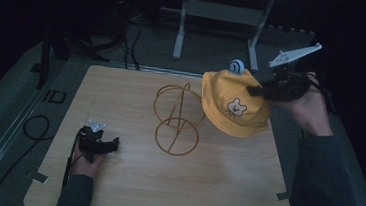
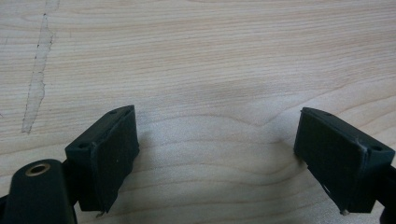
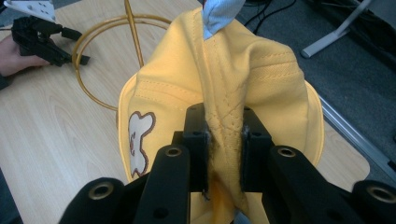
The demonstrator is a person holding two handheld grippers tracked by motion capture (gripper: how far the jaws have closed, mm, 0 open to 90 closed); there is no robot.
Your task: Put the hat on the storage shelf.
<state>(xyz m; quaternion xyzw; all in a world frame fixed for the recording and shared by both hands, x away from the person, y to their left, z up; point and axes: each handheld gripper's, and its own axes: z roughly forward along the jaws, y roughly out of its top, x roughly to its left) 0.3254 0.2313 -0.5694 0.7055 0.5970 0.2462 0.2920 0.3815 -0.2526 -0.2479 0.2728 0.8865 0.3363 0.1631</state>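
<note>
A yellow bucket hat [image 1: 236, 107] with a white bear patch and a small blue-and-white ear on top hangs in the air over the table's far right part. My right gripper [image 1: 257, 91] is shut on a pinched fold of the hat [image 3: 224, 135], its pads [image 3: 198, 149] pressing the cloth from both sides. Just left of the hat stands a gold wire stand [image 1: 177, 117] made of rings and a thin rod. My left gripper [image 1: 109, 144] rests on the wooden table [image 1: 204, 185] at the near left, open, with bare wood between its pads [image 2: 109, 154].
A cable [image 1: 27, 134] loops on the grey floor left of the table. A grey metal frame leg [image 1: 180, 30] stands beyond the far edge. The other hand's gripper [image 3: 44, 37] lies past the wire stand [image 3: 100, 60] in the right gripper view.
</note>
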